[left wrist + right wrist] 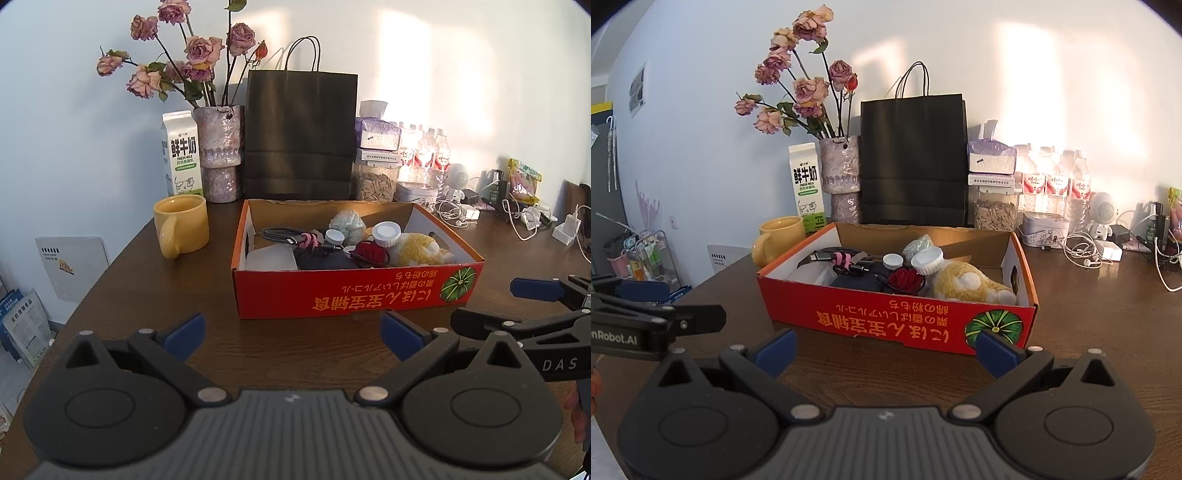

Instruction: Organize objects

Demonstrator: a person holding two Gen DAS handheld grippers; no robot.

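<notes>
Left wrist view showed the counter [122, 280] carrying a red box [343, 295] near its middle, its long printed side facing both tools. Behind the box, along the back edge, stood a black paper bag [301, 136], a vase of dried roses [219, 147], a milk carton [181, 155] and, nearer the left edge, a yellow mug [183, 229]. The left tool [291, 332] hovered just short of the box with its jaws spread wide and nothing between them; the right tool [884, 347] was likewise released and empty, close beside it.

Inside the box lay a plush toy [421, 251] at the right end, a white container [271, 258] at the left end, a dark pouch [325, 262], a coiled cable [280, 234], a red ball of yarn [371, 253] and white caps [386, 233], all crowded and touching.

The likely trouble was the crowding: reaching for one item could drag the cable or yarn up with it, or nudge the light cardboard box along the counter. With the tools so close, they could also knock together. The small round caps would probably slip from a shallow pinch.
</notes>
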